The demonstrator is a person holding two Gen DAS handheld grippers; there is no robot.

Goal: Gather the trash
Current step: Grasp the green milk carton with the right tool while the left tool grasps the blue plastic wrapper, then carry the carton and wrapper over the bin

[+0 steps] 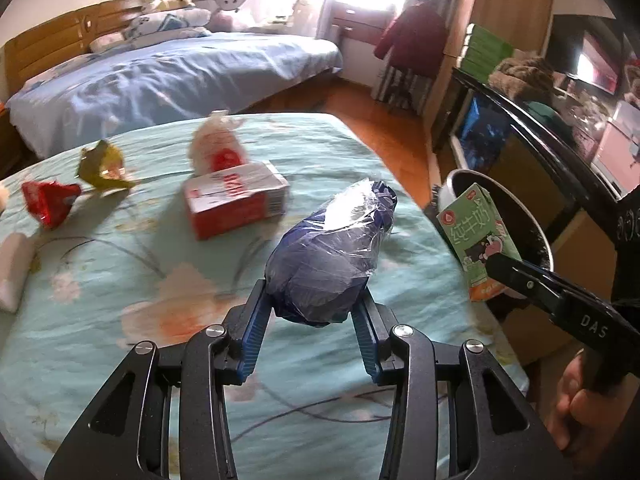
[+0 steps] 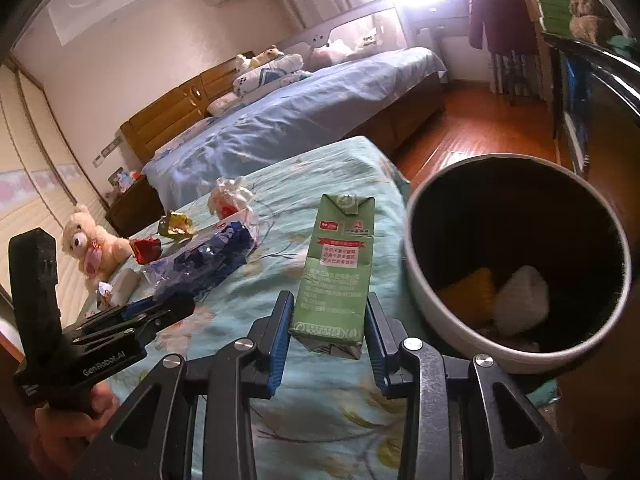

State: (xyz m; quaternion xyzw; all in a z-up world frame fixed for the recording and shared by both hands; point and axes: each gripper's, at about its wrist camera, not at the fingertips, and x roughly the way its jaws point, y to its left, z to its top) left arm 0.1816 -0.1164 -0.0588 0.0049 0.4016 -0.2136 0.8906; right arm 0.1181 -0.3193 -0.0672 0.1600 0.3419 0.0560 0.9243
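- Trash is divided three ways: two pieces are held in the grippers, several lie on the floral cloth (image 1: 120,264), and some is in the bin (image 2: 416,288).
- Left gripper (image 1: 318,308): blue fingers (image 1: 256,320) are closed on the near end of a blue wad wrapped in clear film (image 1: 332,256). The wad juts forward above the cloth; whether its far end touches the cloth cannot be told.
- Right gripper (image 2: 328,320): pads are clamped on the lower sides of a green milk carton (image 2: 336,268), which stands upright with its cap on top. In the left wrist view the carton shows in front of the bin's rim.
- Bin: round, pale-walled and dark inside, standing off the right edge of the cloth. A yellow item and a white item lie at its bottom.
- Uncollected: a red and white box (image 1: 236,204), a crumpled white bag with red print (image 1: 216,148) just behind it, a yellow-green wrapper (image 1: 102,168), a red wrapper (image 1: 48,202) and a white roll-like item (image 1: 14,268) at the left edge.
- A plush bear (image 2: 94,248) sits at the far left of the cloth. It is judged not to be trash.
- Step in hand, as judged: carrying both held pieces to the bin, the carton nearest.
- Next move calls for bringing the carton over the bin mouth, clear of the rim, before the pads part. The carton is tall and could catch the rim if released early.
- The wad has farther to travel, rightward across the cloth. Its film is slippery, so the grip should hold until it is over the opening.
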